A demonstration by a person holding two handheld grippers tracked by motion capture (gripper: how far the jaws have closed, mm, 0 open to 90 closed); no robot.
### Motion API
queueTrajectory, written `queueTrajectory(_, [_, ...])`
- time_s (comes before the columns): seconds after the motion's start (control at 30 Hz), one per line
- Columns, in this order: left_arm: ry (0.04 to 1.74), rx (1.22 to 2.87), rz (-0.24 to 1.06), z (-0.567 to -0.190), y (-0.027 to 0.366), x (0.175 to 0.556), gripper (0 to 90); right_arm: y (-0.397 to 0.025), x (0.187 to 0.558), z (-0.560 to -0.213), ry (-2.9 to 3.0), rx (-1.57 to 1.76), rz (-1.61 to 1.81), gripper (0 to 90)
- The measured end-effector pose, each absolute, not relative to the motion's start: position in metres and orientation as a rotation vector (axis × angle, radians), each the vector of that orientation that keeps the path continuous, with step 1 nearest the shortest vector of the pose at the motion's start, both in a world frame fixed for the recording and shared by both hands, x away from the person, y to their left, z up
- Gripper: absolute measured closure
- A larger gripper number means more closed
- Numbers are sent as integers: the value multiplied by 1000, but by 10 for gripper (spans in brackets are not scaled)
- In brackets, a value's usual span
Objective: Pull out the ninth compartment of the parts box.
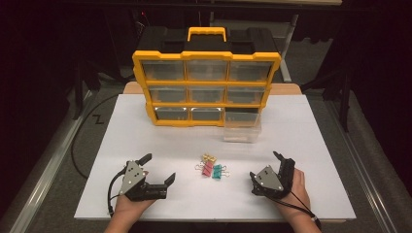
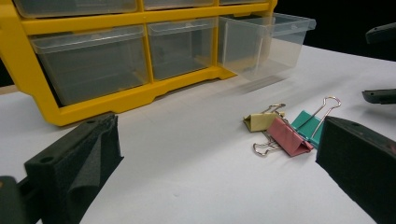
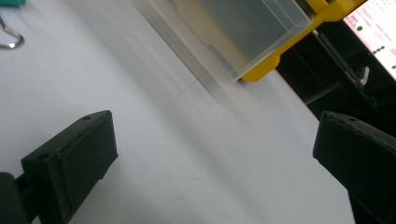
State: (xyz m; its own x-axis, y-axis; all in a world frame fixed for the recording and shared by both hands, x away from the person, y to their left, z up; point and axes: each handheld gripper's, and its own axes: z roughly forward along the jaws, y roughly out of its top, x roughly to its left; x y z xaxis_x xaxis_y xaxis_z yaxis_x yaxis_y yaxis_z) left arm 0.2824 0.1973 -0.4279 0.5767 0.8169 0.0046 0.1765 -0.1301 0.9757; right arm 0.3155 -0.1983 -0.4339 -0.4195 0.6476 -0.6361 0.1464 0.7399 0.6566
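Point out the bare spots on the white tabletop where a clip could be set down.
Free: the wide strip between the yellow organizer and the binder clips, the left side beyond the left claw, and the front edge between both claws. Crowded: around the pulled-out clear drawer and the clips themselves, near the right claw.

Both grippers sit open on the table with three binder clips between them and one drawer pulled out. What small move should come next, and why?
Probably the left gripper should ease toward the pink clip and close on it. Its jaws stand wide open and hold nothing, and the clips lie just ahead of them. The pulled-out clear drawer looks like where they go.
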Motion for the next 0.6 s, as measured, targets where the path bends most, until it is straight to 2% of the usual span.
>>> queueTrajectory(0.6, [894,1653,692,-432,198,284,4,-215,325,-430,1974,1035,991,6])
